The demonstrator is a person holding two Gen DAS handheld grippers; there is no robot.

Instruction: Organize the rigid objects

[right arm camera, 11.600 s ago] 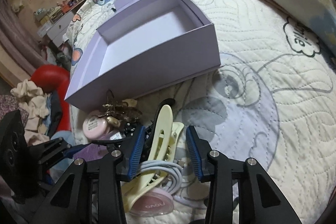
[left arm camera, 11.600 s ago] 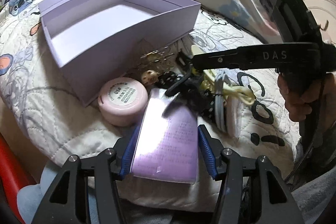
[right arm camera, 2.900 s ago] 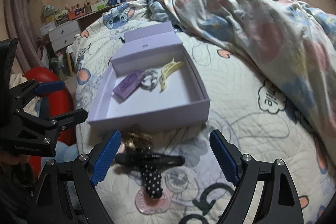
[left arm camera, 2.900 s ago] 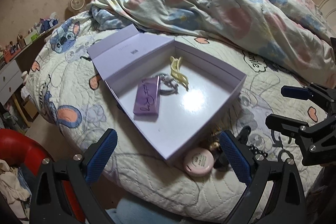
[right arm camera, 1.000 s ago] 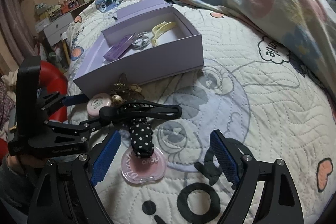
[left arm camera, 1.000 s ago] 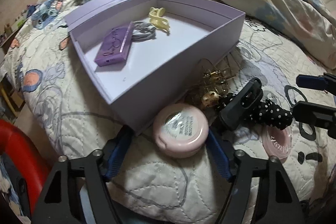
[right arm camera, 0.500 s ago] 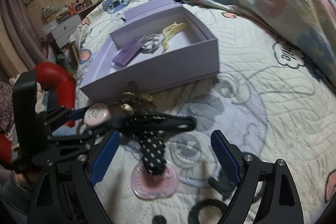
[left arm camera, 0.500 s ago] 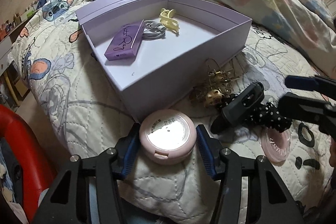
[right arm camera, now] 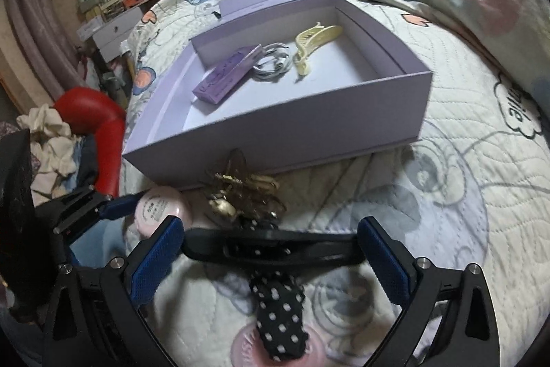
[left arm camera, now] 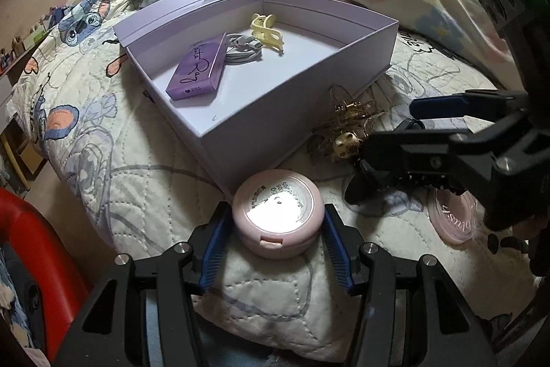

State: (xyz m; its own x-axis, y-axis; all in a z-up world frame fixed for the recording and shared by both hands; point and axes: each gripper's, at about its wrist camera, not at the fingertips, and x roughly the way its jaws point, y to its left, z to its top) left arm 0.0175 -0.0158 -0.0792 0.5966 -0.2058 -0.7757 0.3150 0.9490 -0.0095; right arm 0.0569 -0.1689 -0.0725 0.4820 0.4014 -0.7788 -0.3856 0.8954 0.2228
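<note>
Pink compact (left arm camera: pixel 277 215): clamped between the blue pads of the left gripper (left arm camera: pixel 277 241), at the bed's near edge, just before the lilac box (left arm camera: pixel 311 112). Right gripper (right arm camera: pixel 271 255): jaws wide, straddling a black clip (right arm camera: pixel 271 248) end to end; contact with the pads cannot be judged. Box holds a purple carton (left arm camera: pixel 199 68), coiled cable (left arm camera: pixel 242 49) and yellow claw clip (left arm camera: pixel 266 30). Gold trinkets (right arm camera: pixel 240 191) lie beside the box's front wall.
</note>
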